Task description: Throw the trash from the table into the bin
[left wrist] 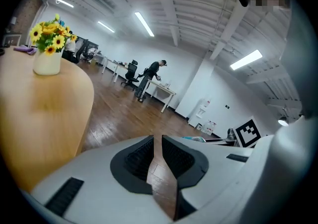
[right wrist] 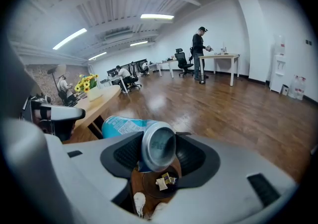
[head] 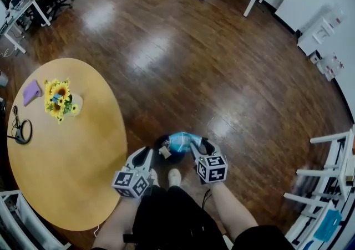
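Observation:
A blue drink can (head: pixel 181 141) lies on its side between the jaws of my right gripper (head: pixel 197 143), which is shut on it. In the right gripper view the can (right wrist: pixel 149 141) fills the jaws, its silver end towards the camera. Directly below sits a dark round bin (head: pixel 159 144) on the floor, with small paper scraps (right wrist: pixel 162 181) in its bottom. My left gripper (head: pixel 145 153) hangs just left of the bin, beside the table edge. Its jaws (left wrist: pixel 158 161) stand a narrow slit apart with nothing between them.
A round wooden table (head: pixel 66 154) fills the left, bearing a vase of sunflowers (head: pixel 60 99), a purple cloth (head: pixel 31 91) and a black cable (head: pixel 21 130). White racks (head: pixel 327 188) stand at the right. My legs and a white shoe (head: pixel 174 176) are behind the bin.

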Motion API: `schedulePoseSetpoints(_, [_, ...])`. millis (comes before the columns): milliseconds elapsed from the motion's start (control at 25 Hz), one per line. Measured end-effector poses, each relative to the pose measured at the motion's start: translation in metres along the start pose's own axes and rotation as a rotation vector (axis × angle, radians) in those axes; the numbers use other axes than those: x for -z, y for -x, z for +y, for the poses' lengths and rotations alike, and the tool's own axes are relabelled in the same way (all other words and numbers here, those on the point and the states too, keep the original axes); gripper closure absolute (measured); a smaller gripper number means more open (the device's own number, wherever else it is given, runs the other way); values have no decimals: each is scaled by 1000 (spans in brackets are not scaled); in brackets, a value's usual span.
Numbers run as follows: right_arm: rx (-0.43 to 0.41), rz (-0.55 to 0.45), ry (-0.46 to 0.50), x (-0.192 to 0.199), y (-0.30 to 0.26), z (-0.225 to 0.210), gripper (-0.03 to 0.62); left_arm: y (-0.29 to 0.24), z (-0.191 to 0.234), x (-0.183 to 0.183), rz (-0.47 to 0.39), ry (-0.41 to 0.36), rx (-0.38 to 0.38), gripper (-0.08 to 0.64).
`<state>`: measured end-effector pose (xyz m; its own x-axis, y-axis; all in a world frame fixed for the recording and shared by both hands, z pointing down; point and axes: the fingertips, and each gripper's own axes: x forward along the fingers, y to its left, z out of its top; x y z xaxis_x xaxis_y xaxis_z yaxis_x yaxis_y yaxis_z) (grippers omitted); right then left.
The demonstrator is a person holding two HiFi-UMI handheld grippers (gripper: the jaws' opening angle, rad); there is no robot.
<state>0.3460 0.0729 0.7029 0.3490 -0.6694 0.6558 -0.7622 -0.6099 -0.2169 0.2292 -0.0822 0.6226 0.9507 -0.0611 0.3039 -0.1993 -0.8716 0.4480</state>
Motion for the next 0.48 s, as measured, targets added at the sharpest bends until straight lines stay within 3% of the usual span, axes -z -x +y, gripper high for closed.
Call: schedulePoseSetpoints(480, [6, 213, 21, 95, -52, 7, 380, -2, 20, 76, 130, 68, -23, 506])
